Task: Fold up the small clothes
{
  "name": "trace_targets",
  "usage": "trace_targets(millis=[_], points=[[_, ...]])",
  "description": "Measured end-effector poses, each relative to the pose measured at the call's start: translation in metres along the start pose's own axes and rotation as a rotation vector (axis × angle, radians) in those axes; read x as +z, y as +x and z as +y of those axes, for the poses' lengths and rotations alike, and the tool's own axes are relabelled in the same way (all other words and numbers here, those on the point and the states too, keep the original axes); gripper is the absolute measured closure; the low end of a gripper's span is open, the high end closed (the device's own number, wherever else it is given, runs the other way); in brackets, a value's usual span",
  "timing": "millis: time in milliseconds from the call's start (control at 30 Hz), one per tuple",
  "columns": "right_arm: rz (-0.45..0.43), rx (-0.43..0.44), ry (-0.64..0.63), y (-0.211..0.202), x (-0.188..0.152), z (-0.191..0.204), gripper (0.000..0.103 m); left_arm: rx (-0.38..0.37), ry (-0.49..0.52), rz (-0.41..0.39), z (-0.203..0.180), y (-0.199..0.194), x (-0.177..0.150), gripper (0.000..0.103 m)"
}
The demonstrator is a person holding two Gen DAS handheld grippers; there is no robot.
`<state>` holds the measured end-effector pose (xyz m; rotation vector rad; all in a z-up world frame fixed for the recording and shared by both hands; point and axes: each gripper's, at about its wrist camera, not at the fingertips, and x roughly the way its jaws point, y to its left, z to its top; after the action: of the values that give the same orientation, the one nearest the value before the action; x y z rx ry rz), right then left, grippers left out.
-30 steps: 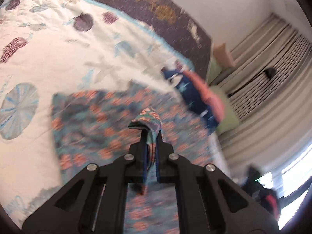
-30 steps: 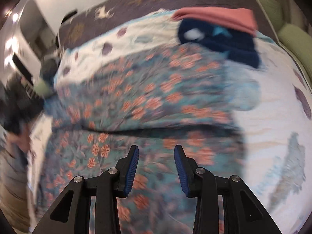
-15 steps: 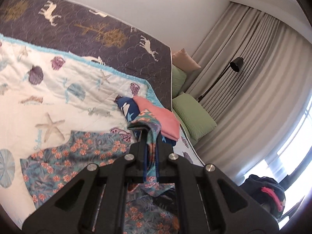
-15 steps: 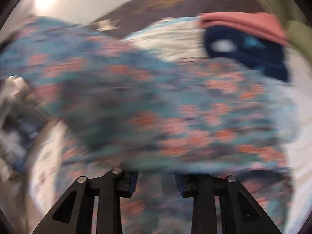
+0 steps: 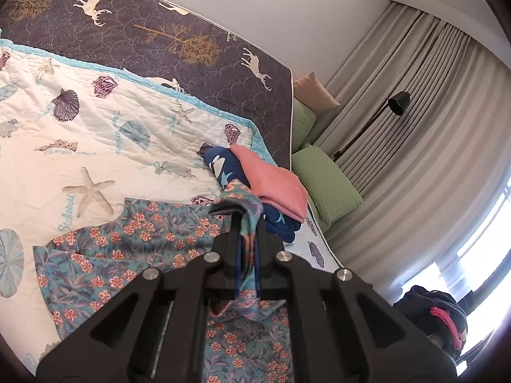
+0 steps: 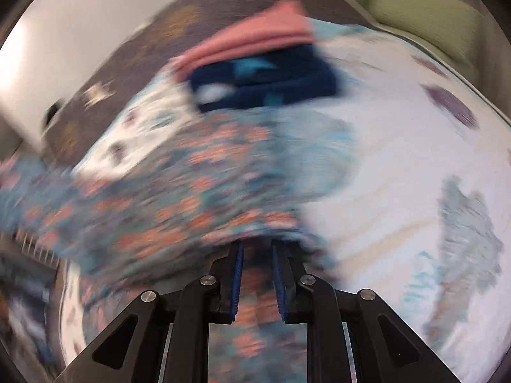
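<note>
On the bed, over a seashell-print quilt point(image 5: 95, 146), lies the floral garment point(image 5: 105, 255), teal with orange flowers. The left wrist view is sharp: the left gripper point(image 5: 247, 245) is clenched on a bunched edge of that garment, lifted clear of the quilt, with cloth draping over the fingertips and hanging down between the fingers. Beyond it sits a folded stack, a pink garment point(image 5: 274, 185) on top of a navy garment point(image 5: 223, 166). This view alone shows the dark deer-print cover point(image 5: 179, 44) at the far side of the bed, two green pillows point(image 5: 322, 185), grey curtains point(image 5: 415, 134), a black floor lamp point(image 5: 397, 103) and a dark bundle point(image 5: 437, 316) near the bright window.

The right wrist view is heavily blurred. It shows the right gripper point(image 6: 257, 252) with its blue-padded fingers closing, floral cloth lying between them and spreading leftward; whether the pads already press it cannot be told. The pink-over-navy stack appears further off, seen here from its folded edge.
</note>
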<state>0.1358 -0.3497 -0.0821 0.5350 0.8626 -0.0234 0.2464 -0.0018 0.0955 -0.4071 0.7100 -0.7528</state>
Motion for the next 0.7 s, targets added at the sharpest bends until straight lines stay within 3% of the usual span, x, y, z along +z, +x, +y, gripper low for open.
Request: trace_targets(millis=[200, 333, 400, 500, 633, 667, 700], points=[[0.088, 0.136, -0.168, 0.013, -0.012, 0.053, 0.082, 0.062, 0.043, -0.010, 0.008, -0.012, -0.006, 0.096], [0.084, 0.063, -0.217, 0.021, -0.019, 0.053, 0.081, 0.162, 0.005, 0.017, 0.056, -0.014, -0.027, 0.096], [0.098, 0.058, -0.206, 0.025, -0.019, 0.043, 0.080, 0.215, -0.043, 0.072, 0.094, -0.004, -0.047, 0.096], [0.085, -0.019, -0.206, 0.029, -0.018, 0.024, 0.080, 0.294, -0.157, 0.163, 0.147, 0.016, -0.081, 0.096], [0.071, 0.019, -0.176, 0.022, -0.013, 0.009, 0.080, 0.263, -0.274, 0.179, 0.176, 0.022, -0.106, 0.096], [0.057, 0.026, -0.172, 0.021, -0.011, 0.008, 0.076, 0.256, -0.277, 0.173, 0.176, 0.022, -0.107, 0.096], [0.047, 0.035, -0.158, 0.019, -0.011, 0.008, 0.064, 0.253, -0.274, 0.168, 0.175, 0.022, -0.107, 0.096]])
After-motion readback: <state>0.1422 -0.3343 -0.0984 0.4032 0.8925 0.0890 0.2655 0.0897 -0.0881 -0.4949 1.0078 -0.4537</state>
